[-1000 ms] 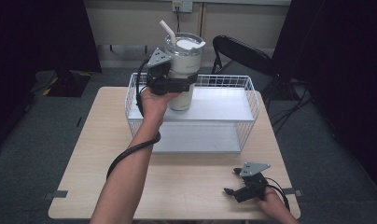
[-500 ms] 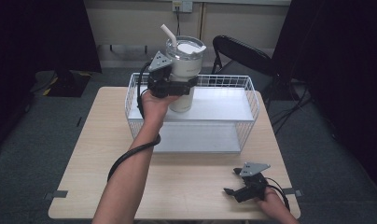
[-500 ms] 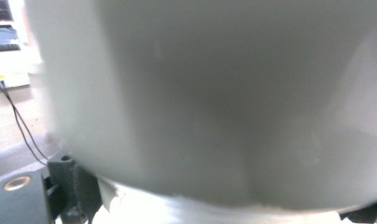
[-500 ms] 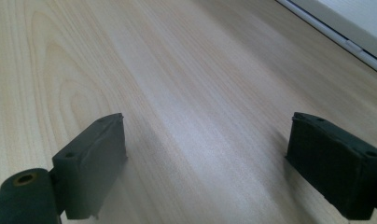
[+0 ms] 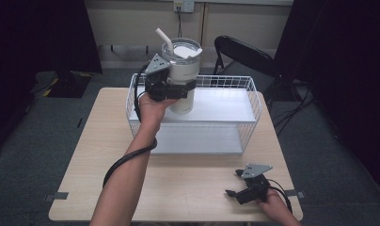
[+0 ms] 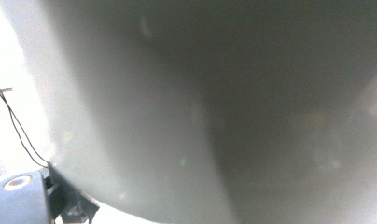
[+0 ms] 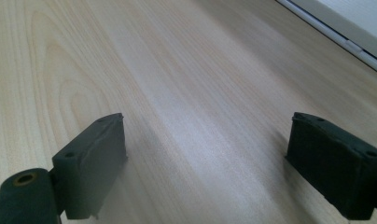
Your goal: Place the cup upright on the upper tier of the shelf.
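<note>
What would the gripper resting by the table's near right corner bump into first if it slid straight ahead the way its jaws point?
Probably nothing soon: the right gripper points left over bare table. The white tray lies off to one side, though depth is unclear.

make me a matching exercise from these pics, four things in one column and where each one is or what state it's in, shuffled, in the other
Things:
1. tumbler
2. left gripper
3. right gripper
4. wire basket

Places or states:
a. open, low over the near right of the table
b. standing on the far half of the table
c. held up above the basket's left end
d. shut around the tumbler's body

Pairs: 1-c, 2-d, 3-a, 4-b
</note>
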Tool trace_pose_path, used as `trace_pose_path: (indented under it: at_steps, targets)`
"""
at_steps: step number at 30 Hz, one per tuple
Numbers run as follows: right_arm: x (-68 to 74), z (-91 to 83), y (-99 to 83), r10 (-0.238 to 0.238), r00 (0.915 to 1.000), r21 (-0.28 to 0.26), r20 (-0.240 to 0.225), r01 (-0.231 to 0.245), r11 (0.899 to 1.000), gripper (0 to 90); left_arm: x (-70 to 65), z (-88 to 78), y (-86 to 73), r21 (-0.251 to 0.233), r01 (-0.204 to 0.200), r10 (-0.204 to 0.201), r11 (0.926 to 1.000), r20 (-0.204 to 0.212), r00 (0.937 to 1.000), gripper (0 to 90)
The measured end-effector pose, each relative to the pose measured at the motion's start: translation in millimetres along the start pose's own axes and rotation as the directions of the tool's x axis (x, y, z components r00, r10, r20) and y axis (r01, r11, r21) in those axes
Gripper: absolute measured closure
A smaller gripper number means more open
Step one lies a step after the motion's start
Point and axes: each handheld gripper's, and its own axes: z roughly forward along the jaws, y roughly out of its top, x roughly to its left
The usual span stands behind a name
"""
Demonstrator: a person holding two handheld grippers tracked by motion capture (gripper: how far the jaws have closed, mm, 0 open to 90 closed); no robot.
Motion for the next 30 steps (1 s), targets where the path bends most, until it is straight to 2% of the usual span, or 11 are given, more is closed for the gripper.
trace_pose_path:
  at_steps: [12, 13, 15, 17, 19, 20, 22, 30]
  targets:
    - [0.0, -0.1, 0.0, 0.001, 1.0000, 0.000, -0.001, -0.001, 1.000, 11.0, -0.5, -0.8, 0.7, 0.033, -0.011, 0.012, 0.9994, -0.011, 0.9999, 9.5]
    - [0.0, -0.1, 0.0, 0.001, 1.0000, 0.000, -0.001, -0.001, 1.000, 11.0, -0.5, -0.2, -0.9, 0.052, -0.018, 0.019, 0.9985, -0.012, 0.9998, 8.9]
    - [-0.1, -0.1, 0.0, 0.001, 1.0000, 0.000, -0.001, -0.001, 1.000, 11.0, 1.3, -0.2, -6.1, 0.067, -0.005, 0.005, 0.9978, -0.001, 1.0000, 8.5]
    - [0.0, 0.0, 0.0, 0.001, 1.0000, -0.001, -0.001, -0.001, 1.000, 11.0, 0.8, -2.6, -6.8, 0.060, 0.000, 0.001, 0.9982, -0.013, 0.9999, 8.6]
    - [0.0, 0.0, 0.0, 0.001, 1.0000, -0.001, -0.001, -0.001, 1.000, 11.0, -3.3, -3.2, -5.9, 0.068, -0.042, 0.044, 0.9968, -0.027, 0.9986, 9.1]
    - [-0.1, -0.1, 0.0, 0.001, 1.0000, 0.000, -0.001, -0.001, 1.000, 11.0, -1.2, -4.5, -7.1, 0.077, -0.023, 0.025, 0.9967, -0.018, 0.9995, 8.8]
    - [-0.1, 0.0, 0.0, 0.001, 1.0000, 0.000, -0.001, -0.001, 1.000, 11.0, -0.9, -6.3, -8.6, 0.072, -0.015, 0.016, 0.9973, -0.014, 0.9998, 9.2]
    - [0.0, 0.1, -0.1, 0.001, 1.0000, -0.002, 0.000, -0.001, 1.000, 11.0, -0.3, -9.5, -12.2, 0.079, -0.003, 0.003, 0.9969, -0.010, 0.9999, 9.2]
